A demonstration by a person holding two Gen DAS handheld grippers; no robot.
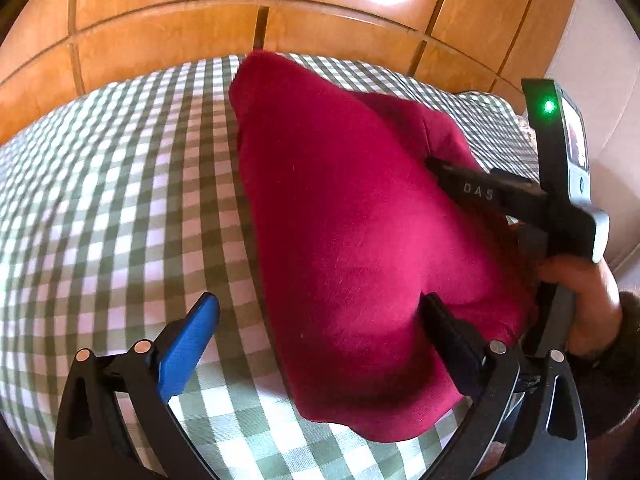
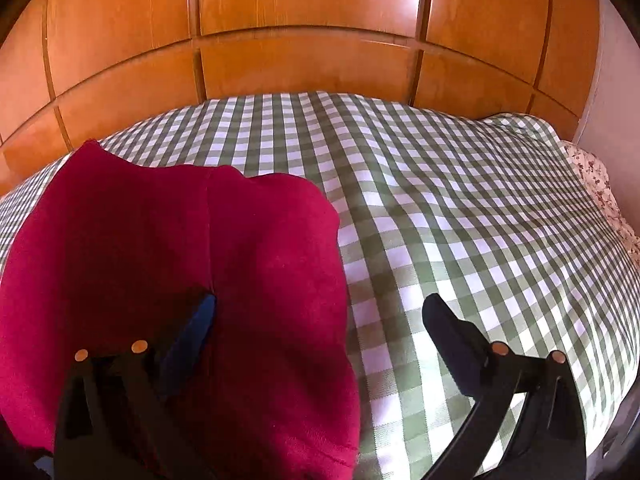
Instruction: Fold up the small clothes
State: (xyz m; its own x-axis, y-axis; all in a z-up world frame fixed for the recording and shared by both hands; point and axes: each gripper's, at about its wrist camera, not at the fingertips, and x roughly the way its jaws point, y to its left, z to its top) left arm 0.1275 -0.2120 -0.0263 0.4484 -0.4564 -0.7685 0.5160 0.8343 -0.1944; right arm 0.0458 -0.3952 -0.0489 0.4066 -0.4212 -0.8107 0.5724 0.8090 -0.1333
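— How are the claws set?

— The left claw is seen spread wide, nothing gripped, over the crimson fleece garment. The right claw is likewise released.

— And the garment?

— It is laid on the green checked bedspread. Soft, light, limp handling is expected; an edge or corner should be pinched. Its long axis runs away towards the wooden headboard.

Both cameras sit low and close over the checked bed cover, facing the wooden wardrobe doors. The left wrist view looks rightward across the red garment and catches the right claw. Both share garment, cover and doors.
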